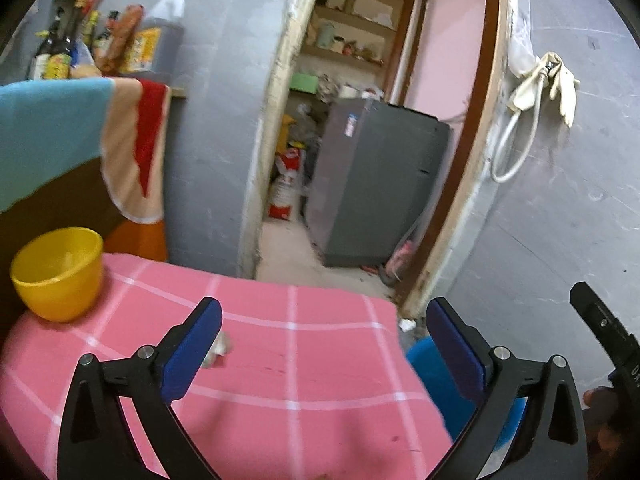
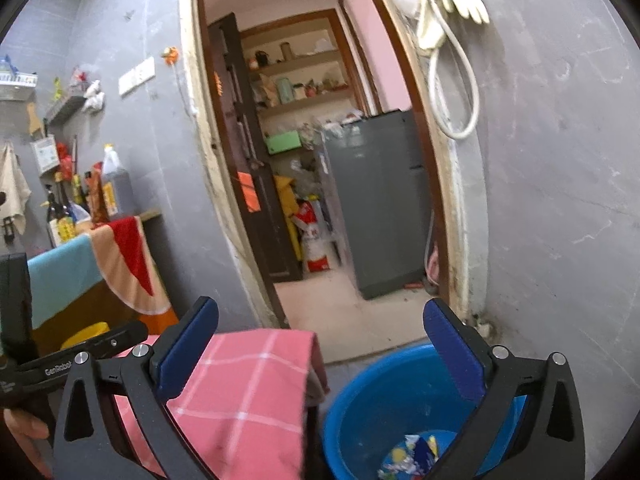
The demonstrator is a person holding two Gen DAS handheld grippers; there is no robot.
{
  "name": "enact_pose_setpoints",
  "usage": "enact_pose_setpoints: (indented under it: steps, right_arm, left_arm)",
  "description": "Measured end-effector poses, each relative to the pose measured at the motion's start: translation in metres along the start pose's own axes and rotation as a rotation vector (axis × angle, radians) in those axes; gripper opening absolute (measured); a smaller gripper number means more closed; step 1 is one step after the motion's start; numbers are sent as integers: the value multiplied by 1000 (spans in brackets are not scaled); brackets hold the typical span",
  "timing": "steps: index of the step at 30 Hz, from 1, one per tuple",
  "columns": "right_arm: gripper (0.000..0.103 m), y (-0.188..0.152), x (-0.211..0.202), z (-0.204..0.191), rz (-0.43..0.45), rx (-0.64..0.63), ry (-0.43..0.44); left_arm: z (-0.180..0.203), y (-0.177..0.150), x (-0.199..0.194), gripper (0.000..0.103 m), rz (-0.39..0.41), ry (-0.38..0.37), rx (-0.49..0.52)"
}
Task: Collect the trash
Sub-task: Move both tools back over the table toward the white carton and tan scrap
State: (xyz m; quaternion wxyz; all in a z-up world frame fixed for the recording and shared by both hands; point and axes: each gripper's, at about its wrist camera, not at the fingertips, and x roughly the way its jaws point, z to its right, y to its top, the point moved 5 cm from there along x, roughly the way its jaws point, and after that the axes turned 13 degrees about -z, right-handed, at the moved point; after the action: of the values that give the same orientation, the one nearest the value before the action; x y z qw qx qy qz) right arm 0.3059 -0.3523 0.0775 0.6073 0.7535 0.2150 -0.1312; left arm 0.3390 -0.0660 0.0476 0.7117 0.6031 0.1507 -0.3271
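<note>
Right gripper (image 2: 320, 354) open above blue bucket (image 2: 360, 408), crumpled wrapper (image 2: 408, 456) inside

My left gripper (image 1: 324, 344) has bare pink cloth (image 1: 304, 364) ahead; a yellow bowl (image 1: 58, 274) blocks its far-left corner. My right gripper (image 2: 320, 346) hangs clear above the blue bucket (image 2: 360, 408).

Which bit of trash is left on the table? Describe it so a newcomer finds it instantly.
Start at the pink checked tablecloth covering the table beside the blue bucket. Near its middle, by the left gripper, lies a small crumpled scrap. It is whitish grey and lies flat, unlike the upright yellow bowl at the far-left corner.
</note>
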Motion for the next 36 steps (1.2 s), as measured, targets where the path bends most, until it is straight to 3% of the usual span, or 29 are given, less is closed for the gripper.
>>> enact_pose_setpoints:
  steps: [9, 17, 23, 27, 36]
  right_arm:
    - [103, 3, 6, -43, 45, -70, 64]
    - [103, -5, 24, -76, 15, -113, 102]
    - [103, -13, 41, -97, -25, -148, 122]
    - [103, -19, 54, -109, -58, -178, 119]
    - [103, -40, 101, -118, -226, -247, 48]
  left_arm:
    - [-33, 0, -27, 100, 91, 94, 29]
    - [-70, -7, -34, 100, 85, 159, 30]
    - [-93, -23, -22, 100, 19, 186, 28]
    - [-103, -33, -1, 100, -71, 178, 16]
    - [-105, -42, 40, 100, -206, 187, 36]
